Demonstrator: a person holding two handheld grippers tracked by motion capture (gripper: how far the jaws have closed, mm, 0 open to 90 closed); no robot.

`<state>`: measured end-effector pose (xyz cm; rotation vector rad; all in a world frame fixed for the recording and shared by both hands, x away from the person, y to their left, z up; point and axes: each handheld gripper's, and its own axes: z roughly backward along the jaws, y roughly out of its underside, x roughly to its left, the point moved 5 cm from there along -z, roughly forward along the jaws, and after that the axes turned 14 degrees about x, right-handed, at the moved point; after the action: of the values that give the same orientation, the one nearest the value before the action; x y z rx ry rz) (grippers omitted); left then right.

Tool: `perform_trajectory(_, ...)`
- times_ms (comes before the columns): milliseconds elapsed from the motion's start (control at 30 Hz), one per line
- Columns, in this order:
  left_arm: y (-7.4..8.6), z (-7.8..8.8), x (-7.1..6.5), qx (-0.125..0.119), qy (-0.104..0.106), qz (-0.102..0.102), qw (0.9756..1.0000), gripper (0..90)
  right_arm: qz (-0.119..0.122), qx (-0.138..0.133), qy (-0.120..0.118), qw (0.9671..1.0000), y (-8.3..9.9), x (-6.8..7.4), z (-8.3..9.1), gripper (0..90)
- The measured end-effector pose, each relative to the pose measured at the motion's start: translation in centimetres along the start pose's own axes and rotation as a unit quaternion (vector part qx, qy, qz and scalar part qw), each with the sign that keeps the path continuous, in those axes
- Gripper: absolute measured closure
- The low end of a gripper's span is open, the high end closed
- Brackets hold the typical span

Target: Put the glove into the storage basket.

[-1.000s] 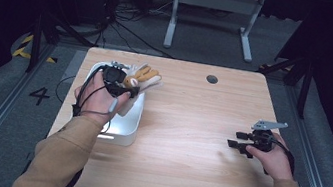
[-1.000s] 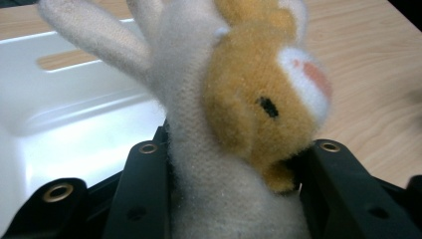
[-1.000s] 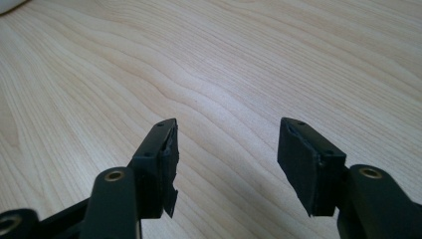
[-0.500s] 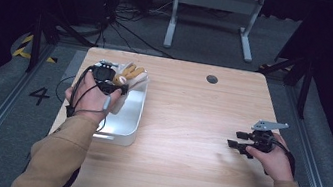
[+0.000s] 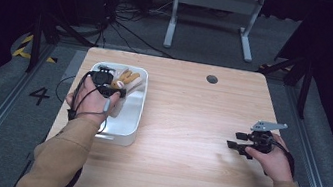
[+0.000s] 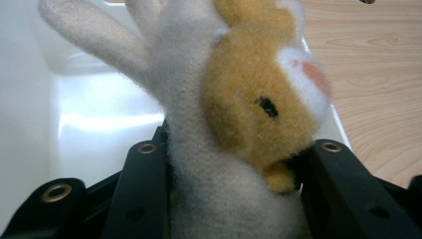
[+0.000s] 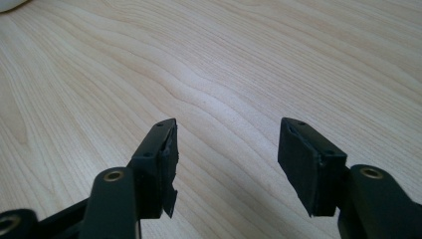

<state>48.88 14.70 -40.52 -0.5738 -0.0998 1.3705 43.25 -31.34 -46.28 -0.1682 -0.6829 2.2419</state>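
Observation:
A plush rabbit (image 6: 234, 124), cream with an orange-and-white face, fills the space between the jaws of my left gripper (image 6: 234, 164), which is shut on its body. In the high view the same plush rabbit (image 5: 126, 79) hangs low over the far end of a white tray (image 5: 130, 118) at the table's left, with the left gripper (image 5: 114, 85) behind it. My right gripper (image 5: 234, 139) rests low over the right side of the table, jaws open and empty. In the right gripper view the right gripper (image 7: 226, 164) has bare wood between its jaws.
The wooden table (image 5: 189, 127) has a round dark cable hole (image 5: 212, 79) near its far edge. The tray's white inner wall (image 6: 30, 99) is close on the left of the plush. A grey table frame (image 5: 213, 10) stands on the floor beyond.
My left hand has carried the plush rabbit left and downward, into the far end of the tray. The right hand has kept still.

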Motion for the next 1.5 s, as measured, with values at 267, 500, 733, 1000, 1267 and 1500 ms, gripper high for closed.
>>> perform_trajectory(267, 0.4, -1.8, 0.6, 0.008, -0.002, 0.005, 1.0, 59.8, -0.002, 0.006, -0.002, 1.0, 0.1, 0.1, -0.4, 41.7)
perform_trajectory(500, 0.5, -3.3, 1.1, 0.018, -0.003, 0.011, 0.9998, 59.7, -0.001, 0.01, -0.004, 0.9999, 0.2, 0.2, -0.7, 41.5)
perform_trajectory(733, 1.0, -4.9, 1.7, 0.03, -0.009, 0.022, 0.9993, 59.5, 0.0, 0.012, -0.003, 0.9999, 0.3, 0.2, -0.8, 41.5)
perform_trajectory(1000, 1.5, -6.0, 1.8, 0.033, -0.011, 0.019, 0.9992, 59.4, 0.0, 0.013, -0.004, 0.9999, 0.3, 0.2, -0.9, 41.4)
perform_trajectory(1267, 2.1, -6.8, 2.1, 0.046, -0.021, 0.025, 0.9984, 58.4, 0.001, 0.014, -0.006, 0.9999, 0.3, 0.3, -0.9, 41.3)
perform_trajectory(1500, 2.3, -7.3, 2.2, 0.054, -0.023, 0.026, 0.9979, 57.1, 0.001, 0.014, -0.006, 0.9999, 0.3, 0.3, -0.9, 41.2)
